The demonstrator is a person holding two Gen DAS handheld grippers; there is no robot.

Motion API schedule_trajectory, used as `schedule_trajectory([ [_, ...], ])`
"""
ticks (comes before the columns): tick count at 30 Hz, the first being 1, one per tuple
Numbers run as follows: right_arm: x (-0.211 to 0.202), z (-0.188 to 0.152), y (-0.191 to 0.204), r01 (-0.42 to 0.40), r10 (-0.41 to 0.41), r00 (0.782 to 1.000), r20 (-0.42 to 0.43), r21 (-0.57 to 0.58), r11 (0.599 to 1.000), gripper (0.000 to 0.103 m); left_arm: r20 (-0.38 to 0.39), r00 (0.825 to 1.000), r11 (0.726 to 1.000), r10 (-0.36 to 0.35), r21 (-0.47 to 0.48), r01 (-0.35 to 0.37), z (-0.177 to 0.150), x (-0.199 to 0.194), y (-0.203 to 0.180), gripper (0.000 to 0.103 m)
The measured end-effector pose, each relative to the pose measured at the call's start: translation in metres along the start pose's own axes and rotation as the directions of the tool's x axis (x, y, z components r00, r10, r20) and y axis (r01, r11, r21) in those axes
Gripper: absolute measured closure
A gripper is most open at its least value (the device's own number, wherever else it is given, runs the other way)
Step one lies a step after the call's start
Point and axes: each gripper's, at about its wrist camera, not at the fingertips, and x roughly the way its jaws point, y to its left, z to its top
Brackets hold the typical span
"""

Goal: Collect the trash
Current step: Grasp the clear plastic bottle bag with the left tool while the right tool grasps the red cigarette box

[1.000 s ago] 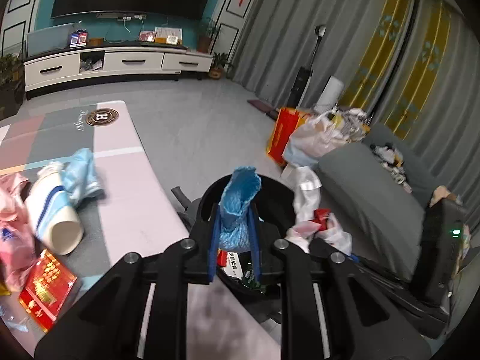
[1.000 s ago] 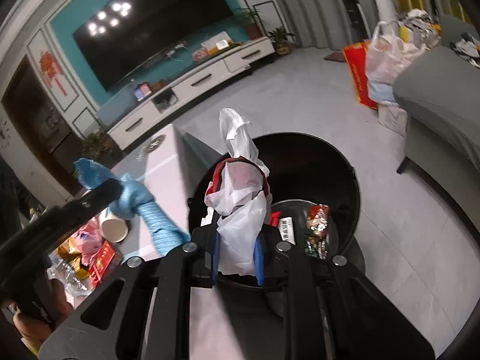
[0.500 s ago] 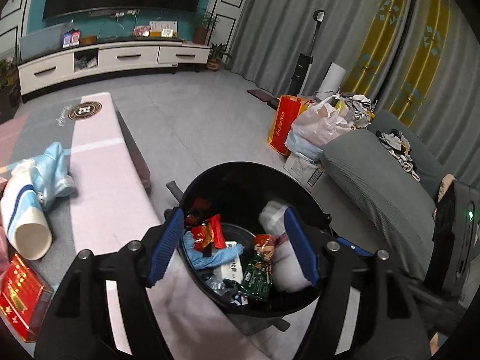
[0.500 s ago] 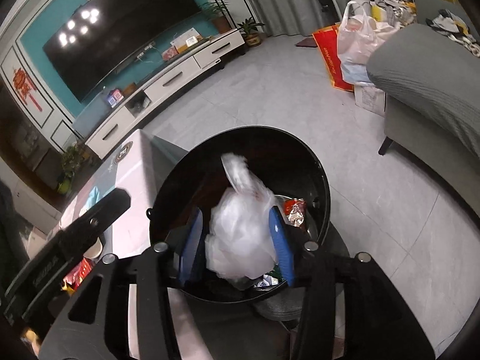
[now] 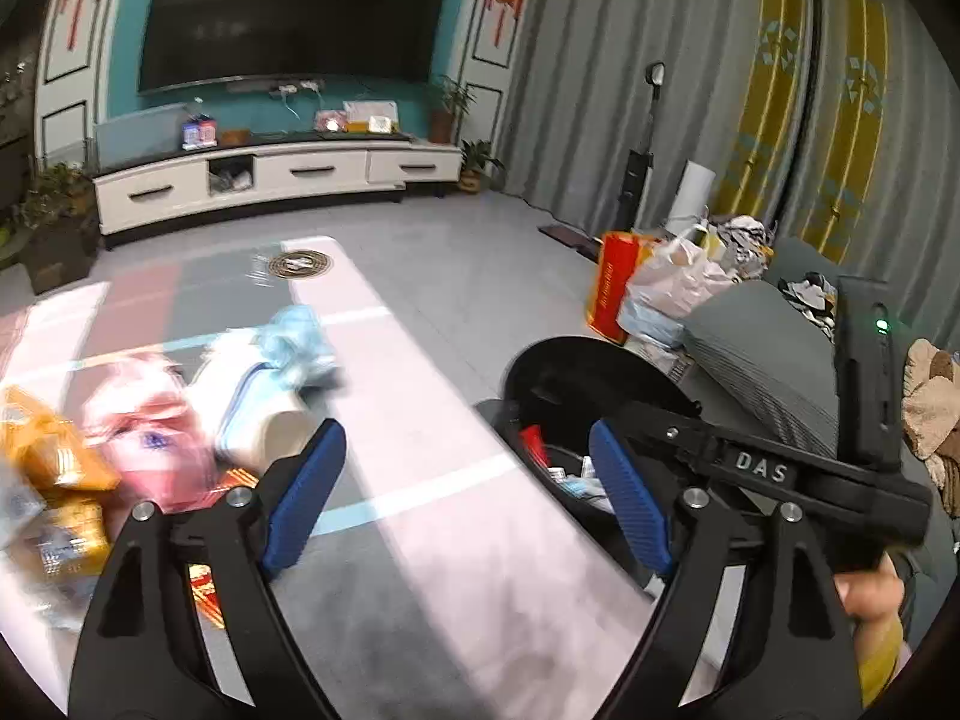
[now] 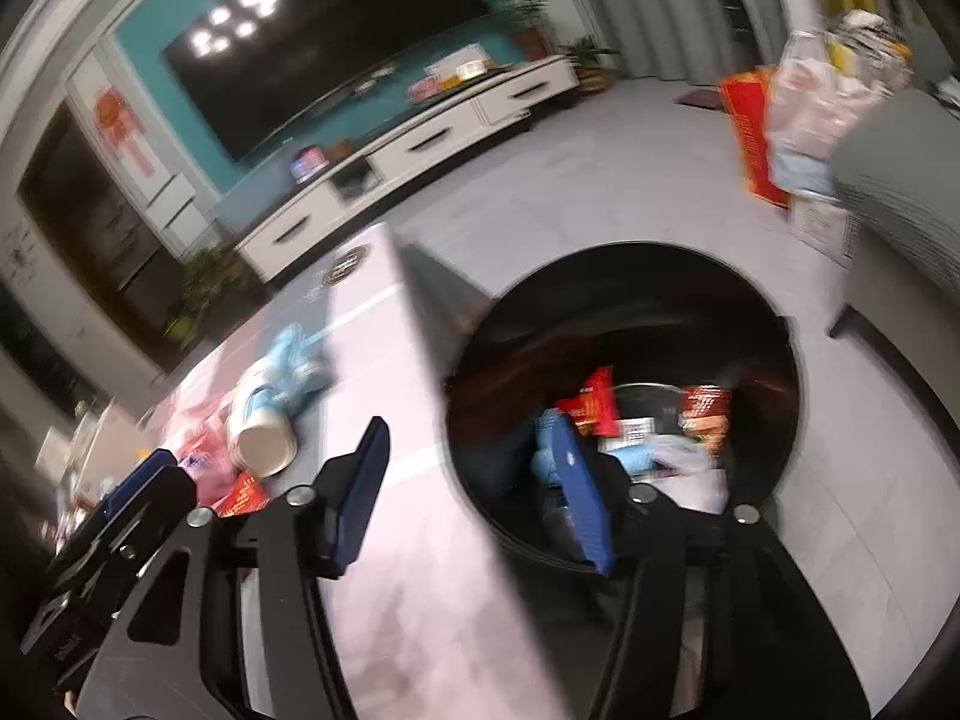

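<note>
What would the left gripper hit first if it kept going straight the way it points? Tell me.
Probably the bare table top: the open, empty left gripper points down at it, between the paper cup and the black bin. Depth is uncertain.

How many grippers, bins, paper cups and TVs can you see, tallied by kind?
Grippers: 2, left gripper and right gripper
Bin: 1
Cup: 1
TV: 1
Total: 5
</note>
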Motion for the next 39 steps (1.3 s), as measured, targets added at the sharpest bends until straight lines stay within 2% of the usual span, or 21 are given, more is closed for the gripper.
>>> schedule_trajectory([
  [5, 0.016, -0.013, 0.048, -0.085, 0.079, 0.994, -0.071, -0.079, 0.993, 0.035, 0.021, 0.997, 0.997, 0.069, -0.039, -0.069, -0.007, -0.05, 0.046, 0.014],
  [8, 0.028, -0.024, 0.075, -0.122, 0.106, 0.986, -0.128, -0.131, 0.984, 0.027, 0.014, 0.992, 0.988, 0.127, -0.094, -0.125, -0.015, -0.078, 0.083, 0.012],
  [12, 0.039, -0.044, 0.114, -0.178, 0.134, 0.972, -0.191, -0.238, 0.955, 0.017, 0.017, 0.966, 0.951, 0.256, -0.185, -0.249, -0.033, -0.105, 0.131, 0.011],
  [16, 0.045, -0.066, 0.148, -0.2, 0.124, 0.97, -0.21, -0.395, 0.897, 0.012, 0.004, 0.953, 0.913, 0.302, -0.287, -0.289, -0.055, -0.12, 0.174, 0.011],
  [18, 0.047, -0.077, 0.161, -0.188, 0.106, 0.975, -0.194, -0.483, 0.855, 0.008, -0.007, 0.96, 0.913, 0.281, -0.307, -0.27, -0.06, -0.121, 0.189, 0.01],
  [22, 0.051, -0.09, 0.175, -0.201, 0.104, 0.974, -0.2, -0.561, 0.803, 0.007, -0.025, 0.951, 0.905, 0.309, -0.299, -0.302, -0.072, -0.113, 0.201, 0.008],
  [24, 0.055, -0.091, 0.178, -0.197, 0.095, 0.974, -0.206, -0.563, 0.802, 0.006, -0.042, 0.962, 0.911, 0.269, -0.313, -0.268, -0.077, -0.107, 0.208, 0.008],
  [30, 0.076, -0.084, 0.182, -0.185, 0.078, 0.974, -0.214, -0.545, 0.818, 0.006, -0.122, 0.95, 0.894, 0.287, -0.321, -0.312, -0.081, -0.074, 0.206, 0.008],
  [36, 0.098, -0.082, 0.181, -0.22, 0.086, 0.962, -0.26, -0.547, 0.807, 0.006, -0.169, 0.946, 0.889, 0.275, -0.331, -0.317, -0.08, -0.053, 0.202, 0.008],
  [39, 0.102, -0.079, 0.183, -0.256, 0.119, 0.954, -0.277, -0.533, 0.807, 0.006, -0.183, 0.943, 0.886, 0.277, -0.331, -0.324, -0.081, -0.045, 0.204, 0.009],
])
